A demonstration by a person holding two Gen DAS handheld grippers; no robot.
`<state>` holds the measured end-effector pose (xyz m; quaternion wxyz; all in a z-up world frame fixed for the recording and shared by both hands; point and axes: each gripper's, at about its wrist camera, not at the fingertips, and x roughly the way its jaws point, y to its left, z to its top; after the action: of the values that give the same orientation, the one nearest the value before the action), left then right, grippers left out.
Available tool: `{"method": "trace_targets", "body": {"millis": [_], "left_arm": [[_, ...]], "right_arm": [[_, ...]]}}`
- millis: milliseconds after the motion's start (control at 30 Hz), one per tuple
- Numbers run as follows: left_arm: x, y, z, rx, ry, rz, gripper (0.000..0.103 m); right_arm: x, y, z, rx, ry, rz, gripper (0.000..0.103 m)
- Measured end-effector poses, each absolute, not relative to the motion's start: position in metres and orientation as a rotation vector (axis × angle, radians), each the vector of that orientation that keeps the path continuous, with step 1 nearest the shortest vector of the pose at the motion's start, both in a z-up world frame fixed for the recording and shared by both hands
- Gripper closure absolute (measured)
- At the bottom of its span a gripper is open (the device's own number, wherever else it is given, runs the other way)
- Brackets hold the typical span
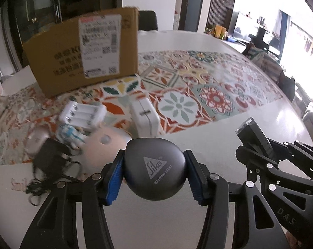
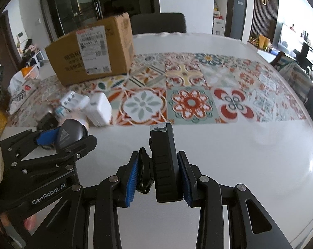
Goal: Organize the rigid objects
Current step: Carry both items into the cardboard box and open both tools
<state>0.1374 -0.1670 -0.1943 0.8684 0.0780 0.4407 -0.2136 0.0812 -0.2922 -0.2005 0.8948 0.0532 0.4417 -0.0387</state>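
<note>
Left wrist view: the left tongs [image 1: 155, 173] clamp a rounded dark grey case with a triangular logo [image 1: 154, 169] between blue pads, above the white worktop [image 1: 229, 137]. Beyond the case, toward the brown cardboard box with a shipping label [image 1: 83, 49], lie a white battery charger [image 1: 82, 114], a white power adapter [image 1: 145, 117] and a black plug with cable [image 1: 50, 161].

Right wrist view: the right tongs [image 2: 160, 176] grip an upright black rectangular device [image 2: 164, 161], nearer the camera than the box [image 2: 92, 49], with the patterned mat [image 2: 187, 95] between.
</note>
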Motion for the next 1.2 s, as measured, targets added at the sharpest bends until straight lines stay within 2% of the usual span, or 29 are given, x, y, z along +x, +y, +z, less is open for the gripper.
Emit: {"method": "trace_targets", "body": {"millis": [500,1200], "left_arm": [[0.149,-0.110,-0.122,0.133,0.824,-0.350,0.048],[0.185,-0.061,-0.044,0.110,0.662,-0.217,0.048]], "right_arm": [[0.103,-0.246,-0.130,0.085,0.804,-0.011,0.066],[0.165,-0.204,-0.064,0.047,0.683,0.130,0.066]]}}
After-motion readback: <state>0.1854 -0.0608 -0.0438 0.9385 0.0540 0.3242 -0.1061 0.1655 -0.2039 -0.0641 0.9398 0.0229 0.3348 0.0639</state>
